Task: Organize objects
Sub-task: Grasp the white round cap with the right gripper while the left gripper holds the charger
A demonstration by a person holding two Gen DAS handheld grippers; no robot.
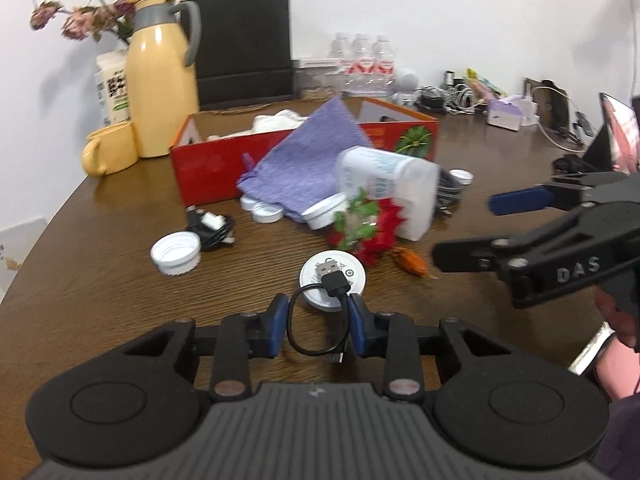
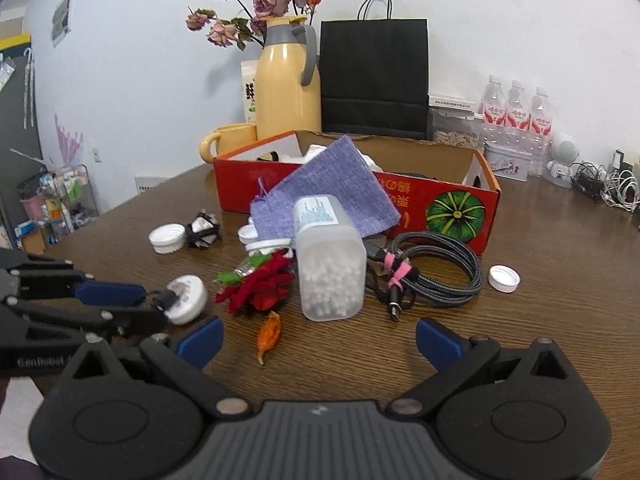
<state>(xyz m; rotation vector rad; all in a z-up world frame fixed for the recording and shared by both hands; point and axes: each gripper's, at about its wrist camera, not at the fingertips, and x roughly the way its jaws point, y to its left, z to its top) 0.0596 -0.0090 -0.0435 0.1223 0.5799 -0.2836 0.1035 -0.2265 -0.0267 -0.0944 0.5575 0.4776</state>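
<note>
Short black cable [image 1: 316, 320]: looped, USB plug up, pinched between the left gripper's blue fingers [image 1: 357, 324].
White cap [image 1: 332, 278]: flat, just beyond those fingertips, under the plug.
Swab tub [image 2: 330, 268]: clear, tipped over, ahead of the right gripper's fingers [image 2: 438, 342].

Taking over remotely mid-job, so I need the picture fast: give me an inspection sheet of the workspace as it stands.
Surface: brown wooden table, crowded.
Job's things: red cardboard box open, purple cloth pouch draped over its front wall; cotton swab container lying against the pouch; red artificial flower; white caps scattered.
Clutter: yellow thermos, yellow mug, black paper bag, water bottles.
Grippers: left gripper closed on the short black USB cable; right gripper open, empty.
Cables: braided coil beside the box; tangle at the wall.
Surroundings: white wall, storage rack at the left.
</note>
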